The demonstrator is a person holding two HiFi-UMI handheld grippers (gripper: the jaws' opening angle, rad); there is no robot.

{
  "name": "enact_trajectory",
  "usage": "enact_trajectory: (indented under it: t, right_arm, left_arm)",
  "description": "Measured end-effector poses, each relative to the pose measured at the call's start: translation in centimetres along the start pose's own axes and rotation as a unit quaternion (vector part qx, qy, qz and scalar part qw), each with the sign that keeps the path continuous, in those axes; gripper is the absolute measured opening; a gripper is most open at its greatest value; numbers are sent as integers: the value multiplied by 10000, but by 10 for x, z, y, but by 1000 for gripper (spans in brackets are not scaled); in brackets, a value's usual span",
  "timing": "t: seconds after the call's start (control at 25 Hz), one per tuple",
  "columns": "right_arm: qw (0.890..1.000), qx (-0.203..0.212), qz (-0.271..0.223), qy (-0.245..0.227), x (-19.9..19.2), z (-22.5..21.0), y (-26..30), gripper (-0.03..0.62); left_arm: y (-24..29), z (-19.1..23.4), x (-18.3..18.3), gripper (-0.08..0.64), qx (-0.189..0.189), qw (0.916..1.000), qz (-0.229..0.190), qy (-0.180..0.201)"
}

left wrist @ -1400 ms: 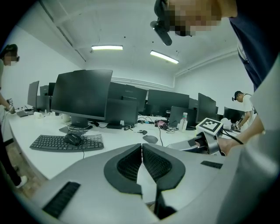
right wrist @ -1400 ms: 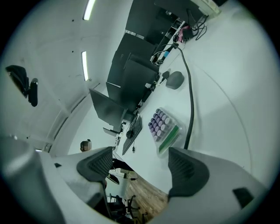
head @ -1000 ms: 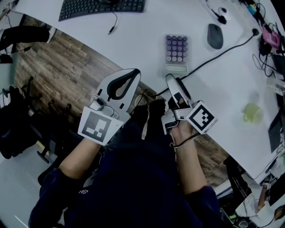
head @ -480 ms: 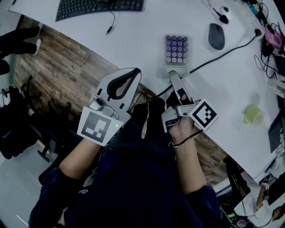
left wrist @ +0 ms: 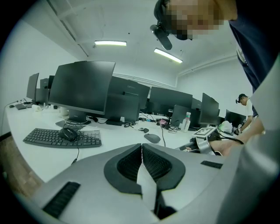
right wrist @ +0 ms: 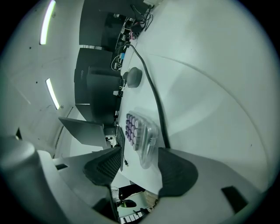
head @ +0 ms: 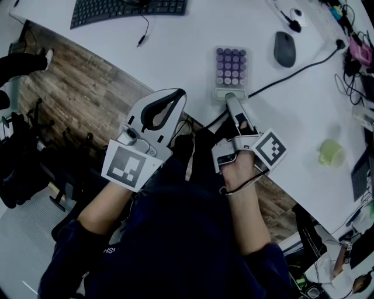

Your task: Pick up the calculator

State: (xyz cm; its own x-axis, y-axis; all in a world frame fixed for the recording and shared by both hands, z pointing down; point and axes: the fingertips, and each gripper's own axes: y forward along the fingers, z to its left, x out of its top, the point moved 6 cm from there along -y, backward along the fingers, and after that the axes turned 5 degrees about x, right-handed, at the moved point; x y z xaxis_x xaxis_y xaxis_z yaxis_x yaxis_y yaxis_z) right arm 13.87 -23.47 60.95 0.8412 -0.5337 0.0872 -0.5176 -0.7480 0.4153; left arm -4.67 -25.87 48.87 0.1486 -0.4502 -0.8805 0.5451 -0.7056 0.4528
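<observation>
Resting place: calculator [head: 231, 65] lies flat on the white desk [head: 175, 41], at 12 o'clock from the right gripper [head: 229, 99]; a black cable [head: 292, 69] passes its 5 o'clock corner.
Right tongs: spread but just been closing; the calculator's near end sits between them, not yet pinched.
Left tongs: left gripper [head: 177, 93] pressed together, empty, at 9 o'clock.
Handling: probably light, stiff, smooth plastic; may skid.
Hold: near end, below the purple keys, clear of the cable.

Head view count — calculator [head: 232, 68] one, keyboard [head: 125, 9] one, mouse [head: 283, 48] one, left tongs [head: 178, 94] plus right tongs [head: 229, 98] — two.
</observation>
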Motion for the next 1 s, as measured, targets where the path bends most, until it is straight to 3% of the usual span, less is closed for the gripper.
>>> enact_trajectory:
  t: [0.48,0.8,1.0]
  right_arm:
    - [9967,-97,-224,770,1,-11,-1,172]
    - [9947,-268,-229,965,0,-17,-2,94]
    - [9940,-243,-221,1041,0,-18,-2,86]
  left_arm:
    - [3,0,-5,32,14,10000,51,-65]
    - [3,0,-5,32,19,10000,51,-58]
    - [0,0,-5,32,41,10000,48,-56]
